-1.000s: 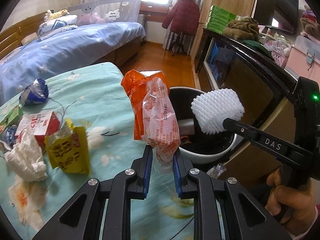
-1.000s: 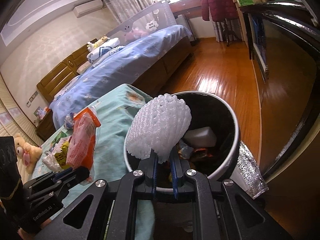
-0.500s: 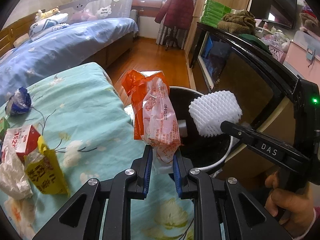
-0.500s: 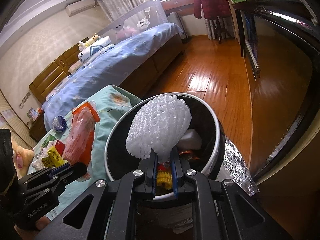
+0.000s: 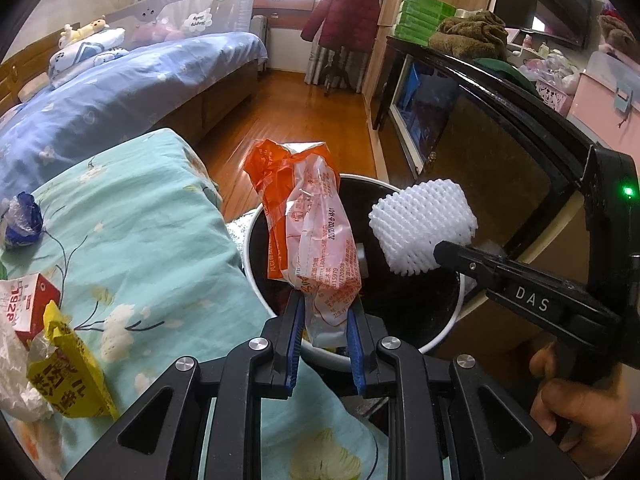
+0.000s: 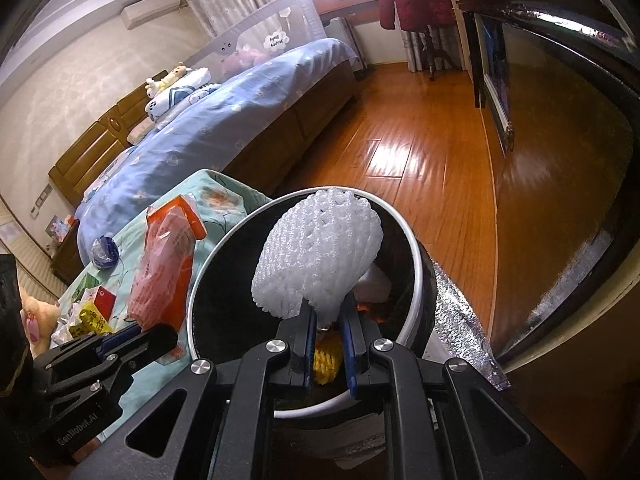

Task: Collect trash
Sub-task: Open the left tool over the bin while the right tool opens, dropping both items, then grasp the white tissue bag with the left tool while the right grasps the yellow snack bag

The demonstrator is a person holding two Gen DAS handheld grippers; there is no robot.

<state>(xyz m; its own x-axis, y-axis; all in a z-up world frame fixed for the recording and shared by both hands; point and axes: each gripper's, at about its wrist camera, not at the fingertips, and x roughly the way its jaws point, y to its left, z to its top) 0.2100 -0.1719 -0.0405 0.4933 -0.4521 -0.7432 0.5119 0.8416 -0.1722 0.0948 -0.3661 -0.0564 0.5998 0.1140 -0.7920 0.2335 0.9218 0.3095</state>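
Observation:
My left gripper (image 5: 326, 314) is shut on an orange and clear plastic wrapper (image 5: 308, 232), held upright over the near rim of the round trash bin (image 5: 436, 336). My right gripper (image 6: 326, 320) is shut on a white foam fruit net (image 6: 320, 260), held above the bin's opening (image 6: 416, 280). The net also shows in the left wrist view (image 5: 424, 230), and the wrapper in the right wrist view (image 6: 168, 272). The bin holds several pieces of trash, among them a white box (image 6: 376, 284).
A table with a teal floral cloth (image 5: 152, 248) stands left of the bin, with a yellow wrapper (image 5: 68, 376), a red and white carton (image 5: 28, 304) and a blue wrapper (image 5: 22, 220) on it. A dark cabinet (image 5: 500, 128) is on the right, a bed (image 5: 120, 80) behind.
Both grippers have moved toward the bin: the wrapper now hangs over its near rim and the foam net sits over its opening. Both grips are unchanged.

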